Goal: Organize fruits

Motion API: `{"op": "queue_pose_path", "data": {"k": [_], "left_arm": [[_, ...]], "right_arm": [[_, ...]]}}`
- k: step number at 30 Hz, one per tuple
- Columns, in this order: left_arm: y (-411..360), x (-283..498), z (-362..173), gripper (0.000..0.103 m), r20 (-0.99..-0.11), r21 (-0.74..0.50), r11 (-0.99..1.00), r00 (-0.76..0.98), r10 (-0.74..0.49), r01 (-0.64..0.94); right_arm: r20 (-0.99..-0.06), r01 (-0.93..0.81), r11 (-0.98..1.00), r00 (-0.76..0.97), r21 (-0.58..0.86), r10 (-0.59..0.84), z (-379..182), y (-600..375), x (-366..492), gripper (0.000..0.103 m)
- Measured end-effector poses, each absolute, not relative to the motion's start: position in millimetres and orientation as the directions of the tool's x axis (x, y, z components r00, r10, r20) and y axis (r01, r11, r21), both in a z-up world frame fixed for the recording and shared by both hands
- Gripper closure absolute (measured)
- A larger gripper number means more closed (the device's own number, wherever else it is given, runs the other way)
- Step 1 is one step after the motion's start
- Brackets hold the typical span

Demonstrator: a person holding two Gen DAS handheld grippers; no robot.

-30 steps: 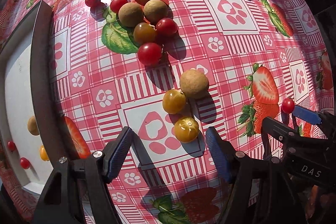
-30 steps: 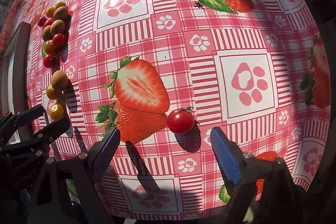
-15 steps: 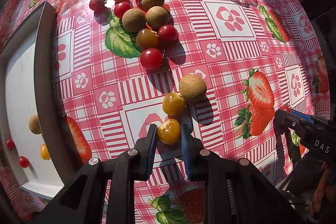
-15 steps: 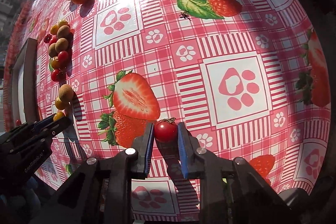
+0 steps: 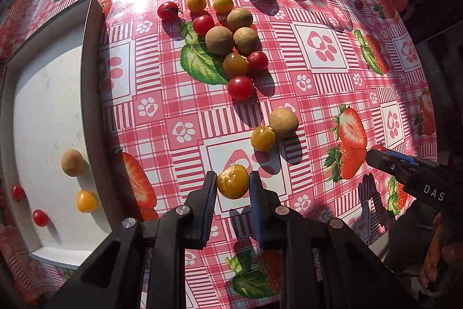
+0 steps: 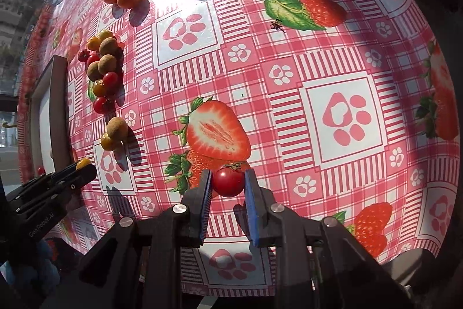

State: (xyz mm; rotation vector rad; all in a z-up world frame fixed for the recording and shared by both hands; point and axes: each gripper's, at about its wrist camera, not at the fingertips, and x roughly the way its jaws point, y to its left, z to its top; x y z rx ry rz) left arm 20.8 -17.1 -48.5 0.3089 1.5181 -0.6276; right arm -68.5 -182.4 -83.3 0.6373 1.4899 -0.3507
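Left gripper clamps a yellow tomato just right of the tray, right gripper a red tomato farther right; both look light, thin-skinned, best squeezed gently across the middle.

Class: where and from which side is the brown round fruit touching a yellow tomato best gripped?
Grip the brown round fruit across its widest middle, coming from above. One pad goes on its free right flank, the other beside the yellow tomato pressing its lower left; it could roll.
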Motion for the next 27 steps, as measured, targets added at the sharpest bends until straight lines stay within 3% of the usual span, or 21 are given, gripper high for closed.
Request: {"op": "queue_pose_path", "data": {"k": [8, 27], "left_arm": [[23.5, 27.4, -29.3, 0.079, -0.979, -0.176, 0.822, -0.011, -0.203, 0.541], [148.5, 52.9, -20.5, 0.079, -0.982, -0.127, 0.942, 0.097, -0.164, 0.310]], "right_arm": [[-0.977, 0.515, 0.831, 0.106, 0.211, 0.183, -67.2, -138.1, -40.6, 0.079], [-0.958, 0.227, 0.931, 0.104, 0.284, 0.267, -50.4, -9.0, 57.1, 0.079]]}}
